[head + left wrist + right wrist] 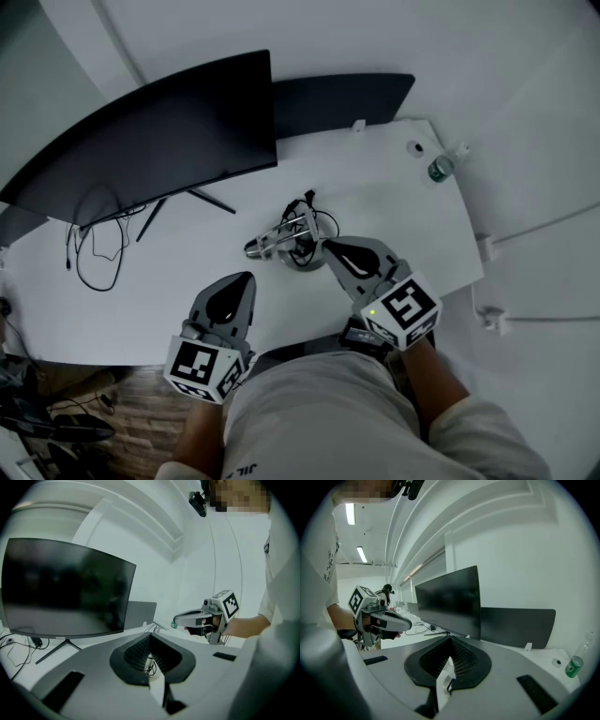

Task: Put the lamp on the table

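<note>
The lamp (pixel 286 242), a folded metal desk lamp with a round base and a black cable, lies on the white table (pixel 141 300) in front of the monitor. My right gripper (pixel 330 247) is shut, and its tips are at the lamp's base on the right. Nothing shows pressed between the pads. In the right gripper view, a bit of the base (pixel 445 684) shows through the slit under the jaws. My left gripper (pixel 246 277) is shut too and stands just short of the lamp at its near left. A metal part of the lamp (pixel 149 661) shows below its tips.
A wide curved monitor (pixel 159 131) stands at the back left with loose cables (pixel 94 248) beneath it. Behind it to the right is a dark panel (pixel 347 98). A green bottle (pixel 441 169) stands at the table's far right corner. The table's front edge runs under both grippers.
</note>
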`<move>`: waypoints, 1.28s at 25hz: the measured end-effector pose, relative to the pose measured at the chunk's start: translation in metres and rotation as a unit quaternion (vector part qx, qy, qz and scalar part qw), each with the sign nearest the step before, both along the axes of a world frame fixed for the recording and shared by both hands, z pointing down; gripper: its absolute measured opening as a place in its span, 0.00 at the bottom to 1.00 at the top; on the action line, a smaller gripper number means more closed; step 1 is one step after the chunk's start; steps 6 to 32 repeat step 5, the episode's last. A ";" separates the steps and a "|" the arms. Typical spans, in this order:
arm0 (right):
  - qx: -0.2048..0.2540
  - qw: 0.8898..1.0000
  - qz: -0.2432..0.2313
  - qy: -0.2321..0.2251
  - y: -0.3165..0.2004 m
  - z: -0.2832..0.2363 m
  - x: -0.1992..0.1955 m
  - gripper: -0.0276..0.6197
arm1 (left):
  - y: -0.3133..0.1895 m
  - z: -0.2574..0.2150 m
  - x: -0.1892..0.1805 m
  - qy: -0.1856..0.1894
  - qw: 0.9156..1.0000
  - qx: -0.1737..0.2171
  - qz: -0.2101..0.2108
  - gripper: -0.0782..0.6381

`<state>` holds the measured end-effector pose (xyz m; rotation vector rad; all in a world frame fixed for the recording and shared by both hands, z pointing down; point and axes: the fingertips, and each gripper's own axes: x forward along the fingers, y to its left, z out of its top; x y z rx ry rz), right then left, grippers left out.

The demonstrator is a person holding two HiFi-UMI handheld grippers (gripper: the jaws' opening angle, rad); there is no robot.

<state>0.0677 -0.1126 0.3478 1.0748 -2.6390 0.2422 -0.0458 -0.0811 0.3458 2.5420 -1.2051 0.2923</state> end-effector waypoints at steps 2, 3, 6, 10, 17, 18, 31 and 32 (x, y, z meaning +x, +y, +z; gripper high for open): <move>0.000 1.000 0.000 -0.002 -0.001 0.000 0.000 0.09 | 0.000 0.002 0.000 0.002 1.000 -0.006 0.001 0.11; 0.000 1.000 -0.001 -0.003 -0.001 0.000 0.000 0.09 | 0.000 0.002 0.001 0.004 1.000 -0.009 0.002 0.11; 0.000 1.000 -0.004 -0.004 -0.002 -0.001 0.000 0.09 | 0.000 0.003 0.002 0.008 1.000 -0.014 0.003 0.11; 0.000 1.000 -0.004 -0.004 -0.002 -0.001 0.000 0.09 | 0.000 0.003 0.002 0.008 1.000 -0.014 0.003 0.11; 0.000 1.000 -0.004 -0.004 -0.002 -0.001 0.000 0.09 | 0.000 0.003 0.002 0.008 1.000 -0.014 0.003 0.11; 0.000 1.000 -0.004 -0.004 -0.002 -0.001 0.000 0.09 | 0.000 0.003 0.002 0.008 1.000 -0.014 0.003 0.11; 0.000 1.000 -0.004 -0.004 -0.002 -0.001 0.000 0.09 | 0.000 0.003 0.002 0.008 1.000 -0.014 0.003 0.11; 0.000 1.000 -0.004 -0.004 -0.002 -0.001 0.000 0.09 | 0.000 0.003 0.002 0.008 1.000 -0.014 0.003 0.11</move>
